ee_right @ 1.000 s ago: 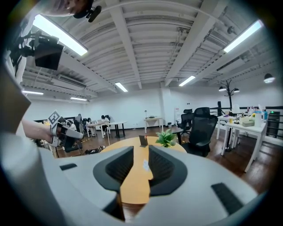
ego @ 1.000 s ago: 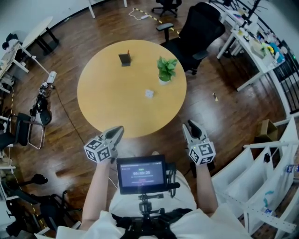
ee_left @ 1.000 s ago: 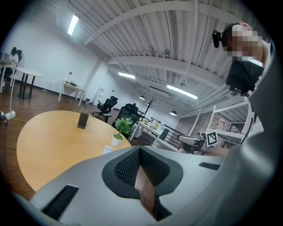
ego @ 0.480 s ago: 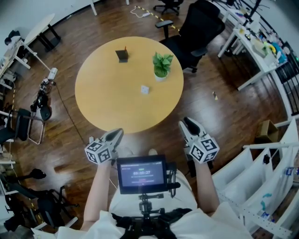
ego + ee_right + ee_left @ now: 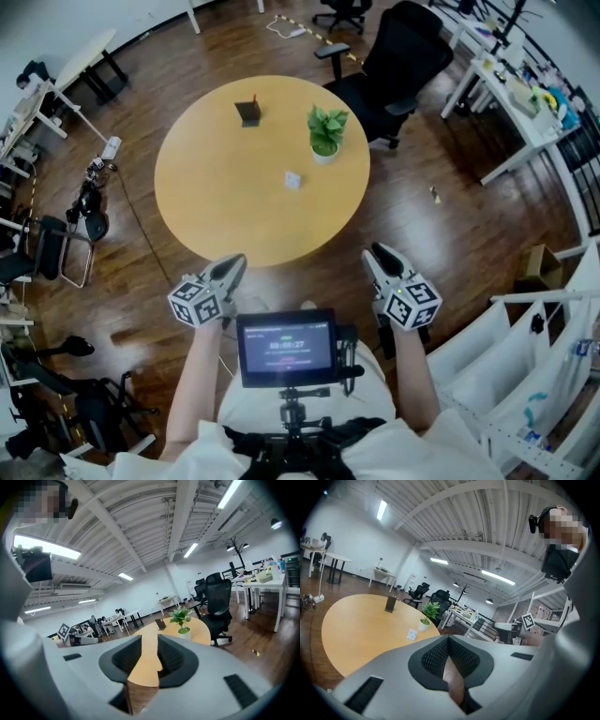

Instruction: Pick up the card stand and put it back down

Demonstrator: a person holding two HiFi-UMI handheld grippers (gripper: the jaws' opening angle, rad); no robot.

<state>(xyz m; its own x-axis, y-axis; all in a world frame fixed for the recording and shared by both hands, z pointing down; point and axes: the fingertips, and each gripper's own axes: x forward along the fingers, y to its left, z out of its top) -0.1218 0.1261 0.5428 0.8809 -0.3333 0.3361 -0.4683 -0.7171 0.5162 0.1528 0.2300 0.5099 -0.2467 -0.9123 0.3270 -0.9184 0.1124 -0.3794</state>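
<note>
The card stand [image 5: 248,112] is a small dark upright piece at the far side of the round yellow table [image 5: 216,206]. It also shows as the dark stand [image 5: 390,603] in the left gripper view and the dark stand [image 5: 160,624] in the right gripper view. Both grippers hang off the table's near edge, far from the stand. My left gripper [image 5: 231,270] has its jaws meeting at the tip [image 5: 449,640], with nothing in them. My right gripper [image 5: 379,256] stands with a clear gap [image 5: 149,644] between its pads, empty.
A potted plant [image 5: 325,131] and a small white object [image 5: 292,179] sit on the table to the right of the stand. A black office chair [image 5: 398,56] stands beyond the table, white desks [image 5: 511,94] at the right, and chairs and gear [image 5: 56,253] on the floor at the left.
The head view has shifted slightly, so the table sits a little higher and further left in the picture. Both grippers stay by the near edge, empty.
</note>
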